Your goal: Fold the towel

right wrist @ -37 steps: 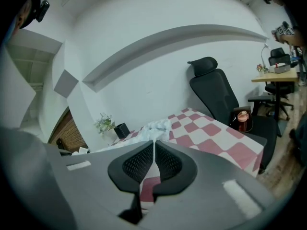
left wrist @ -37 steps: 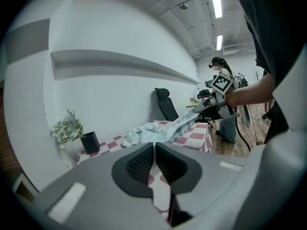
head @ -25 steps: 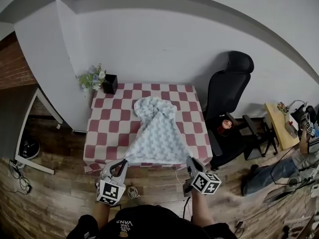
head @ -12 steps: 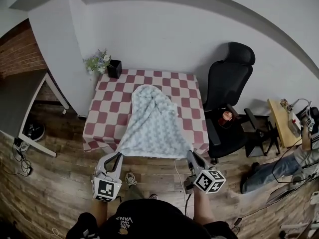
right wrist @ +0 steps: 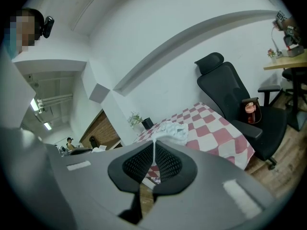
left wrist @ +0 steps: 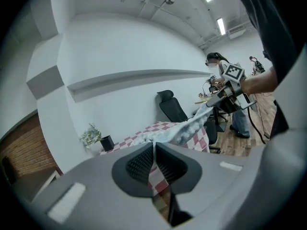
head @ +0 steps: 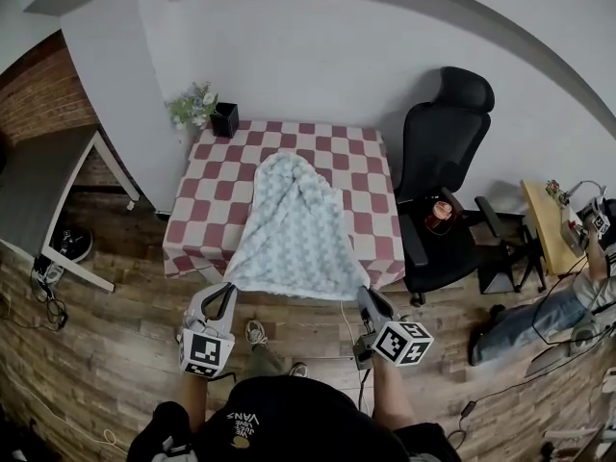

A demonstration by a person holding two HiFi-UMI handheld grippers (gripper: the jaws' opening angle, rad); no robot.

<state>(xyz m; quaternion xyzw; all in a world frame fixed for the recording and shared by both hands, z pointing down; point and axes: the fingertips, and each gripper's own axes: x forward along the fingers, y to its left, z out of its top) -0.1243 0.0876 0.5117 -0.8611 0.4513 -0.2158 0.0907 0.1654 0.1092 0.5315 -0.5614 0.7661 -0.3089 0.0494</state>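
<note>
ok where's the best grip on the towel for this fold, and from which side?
Take the towel by its two near corners, from the front edge of the table. It fans wide toward that edge and bunches narrow at the far end, so the near hem offers free corners. The left tool and right tool are each shut on one.

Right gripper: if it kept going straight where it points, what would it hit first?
The right gripper pinches the towel, so that first; beyond it, probably the checked table's near edge. Depth unclear.
</note>
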